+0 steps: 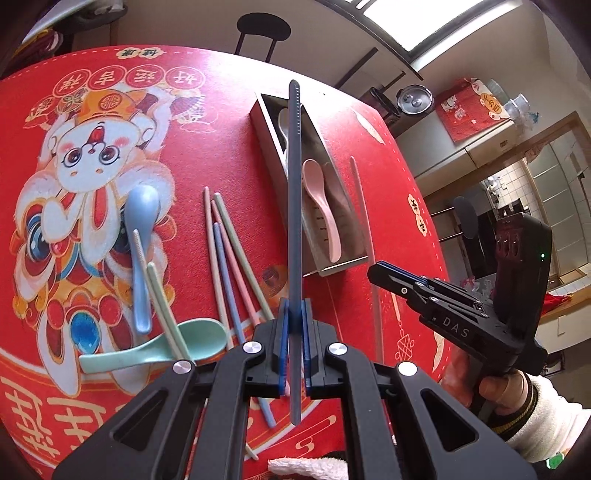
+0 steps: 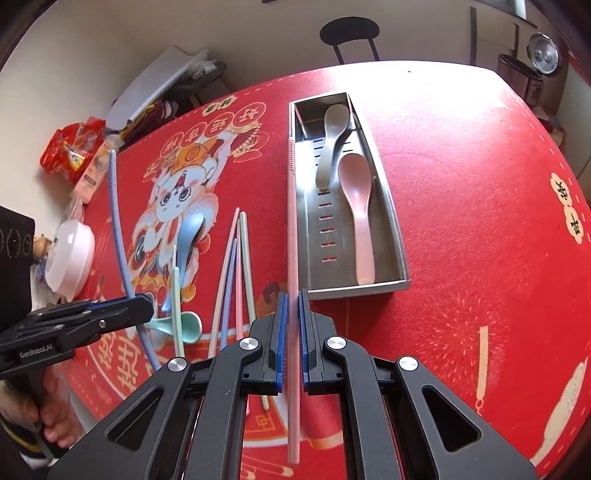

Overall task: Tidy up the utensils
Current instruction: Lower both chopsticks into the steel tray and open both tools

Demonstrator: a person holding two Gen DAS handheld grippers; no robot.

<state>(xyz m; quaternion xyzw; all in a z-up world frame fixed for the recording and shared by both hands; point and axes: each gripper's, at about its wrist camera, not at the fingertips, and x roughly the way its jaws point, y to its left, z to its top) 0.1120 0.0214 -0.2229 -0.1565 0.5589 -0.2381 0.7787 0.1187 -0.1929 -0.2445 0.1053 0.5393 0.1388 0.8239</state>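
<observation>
Now, left tongs [image 1: 294, 325]: clamped on blue chopstick [image 1: 295, 206], lengthwise toward steel tray [image 1: 266, 122].
Right tongs [image 2: 291, 317]: clamped on pink chopstick [image 2: 292, 229], pointing alongside tray.

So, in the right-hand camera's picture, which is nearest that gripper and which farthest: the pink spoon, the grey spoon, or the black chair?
From the right gripper:
1. Pink spoon, in the metal tray's near half.
2. Grey spoon, in its far half.
3. Black chair, beyond the table.
</observation>
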